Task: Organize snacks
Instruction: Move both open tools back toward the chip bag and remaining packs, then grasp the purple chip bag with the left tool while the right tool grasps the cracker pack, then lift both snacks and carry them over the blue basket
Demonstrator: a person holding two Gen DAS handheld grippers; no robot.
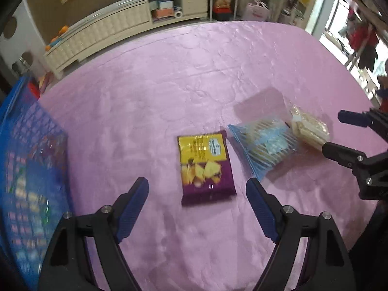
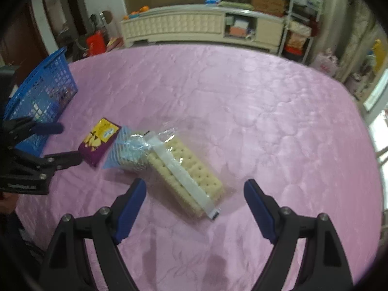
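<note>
A purple-and-yellow chip bag [image 1: 206, 167] lies flat on the pink tablecloth, just ahead of my open, empty left gripper [image 1: 196, 186]. A blue striped snack pack [image 1: 264, 143] lies to its right, touching a clear pack of crackers [image 1: 309, 127]. In the right wrist view the crackers [image 2: 186, 172] lie just ahead of my open, empty right gripper [image 2: 195, 188], with the blue pack [image 2: 128, 150] and chip bag [image 2: 100, 140] beyond to the left. A blue basket [image 1: 29, 169] stands at the left and holds several snacks; it also shows in the right wrist view [image 2: 41, 97].
The pink tablecloth [image 1: 194, 72] covers a large table. A cream sideboard [image 2: 194, 24] and shelves stand behind it. The right gripper shows in the left wrist view [image 1: 339, 131]; the left gripper shows in the right wrist view [image 2: 65, 143].
</note>
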